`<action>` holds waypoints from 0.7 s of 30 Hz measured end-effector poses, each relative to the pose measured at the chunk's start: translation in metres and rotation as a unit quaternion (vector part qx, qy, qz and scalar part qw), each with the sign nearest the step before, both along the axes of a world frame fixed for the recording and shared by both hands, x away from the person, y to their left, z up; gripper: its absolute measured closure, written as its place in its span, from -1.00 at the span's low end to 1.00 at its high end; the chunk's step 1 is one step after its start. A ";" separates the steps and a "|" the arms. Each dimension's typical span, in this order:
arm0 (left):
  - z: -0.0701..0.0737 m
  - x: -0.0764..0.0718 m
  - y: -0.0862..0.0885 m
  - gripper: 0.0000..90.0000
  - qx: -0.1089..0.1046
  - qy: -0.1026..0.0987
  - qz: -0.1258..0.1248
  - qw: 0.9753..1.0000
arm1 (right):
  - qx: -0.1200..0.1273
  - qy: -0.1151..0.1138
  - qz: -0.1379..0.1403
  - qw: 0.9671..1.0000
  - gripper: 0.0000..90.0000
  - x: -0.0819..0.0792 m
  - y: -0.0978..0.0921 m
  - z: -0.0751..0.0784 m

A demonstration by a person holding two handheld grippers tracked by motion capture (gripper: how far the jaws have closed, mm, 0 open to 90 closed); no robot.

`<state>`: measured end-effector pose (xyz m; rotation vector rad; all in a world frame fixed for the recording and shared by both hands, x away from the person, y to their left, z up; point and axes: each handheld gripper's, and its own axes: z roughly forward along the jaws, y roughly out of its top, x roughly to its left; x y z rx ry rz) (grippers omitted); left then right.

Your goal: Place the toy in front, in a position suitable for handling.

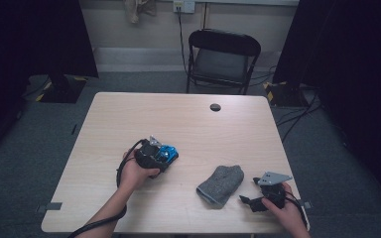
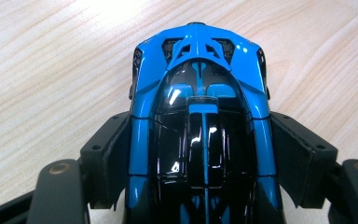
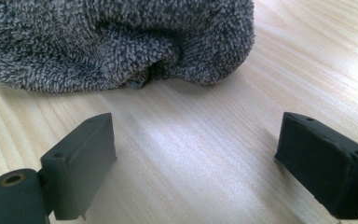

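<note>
A blue and black toy car [image 2: 200,93] rests on the wooden table [image 1: 178,119] left of centre. My left gripper [image 2: 205,156] is shut on it, a black pad pressing each side of its body. From above, the toy car [image 1: 170,152] sticks out of the left gripper [image 1: 161,157] towards the right. A folded grey knitted cloth [image 1: 221,184] lies near the front right. My right gripper [image 1: 250,190] sits just right of it, jaws wide apart and pointing at it. The cloth [image 3: 121,42] lies a short way beyond the open right gripper [image 3: 200,154], with bare wood between the pads.
A round cable hole [image 1: 215,107] sits near the table's far edge. A black folding chair [image 1: 222,59] stands behind the table. Dark curtains and stands flank both sides. Cables trail from both grippers over the front edge.
</note>
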<state>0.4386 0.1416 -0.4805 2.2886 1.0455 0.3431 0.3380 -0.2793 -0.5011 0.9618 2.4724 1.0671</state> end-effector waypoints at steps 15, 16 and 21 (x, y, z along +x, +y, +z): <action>0.017 -0.006 0.012 -0.53 -0.041 -0.002 0.001 0.999 | -0.014 -0.034 0.013 0.999 -0.71 -0.002 0.003 0.024; 0.018 -0.008 0.012 -0.54 -0.039 -0.006 -0.007 0.999 | -0.012 -0.041 0.012 0.999 -0.71 -0.002 0.006 0.028; 0.022 -0.015 0.020 -0.55 -0.046 -0.004 -0.007 0.999 | -0.015 -0.055 0.044 0.997 -0.71 -0.003 0.020 0.043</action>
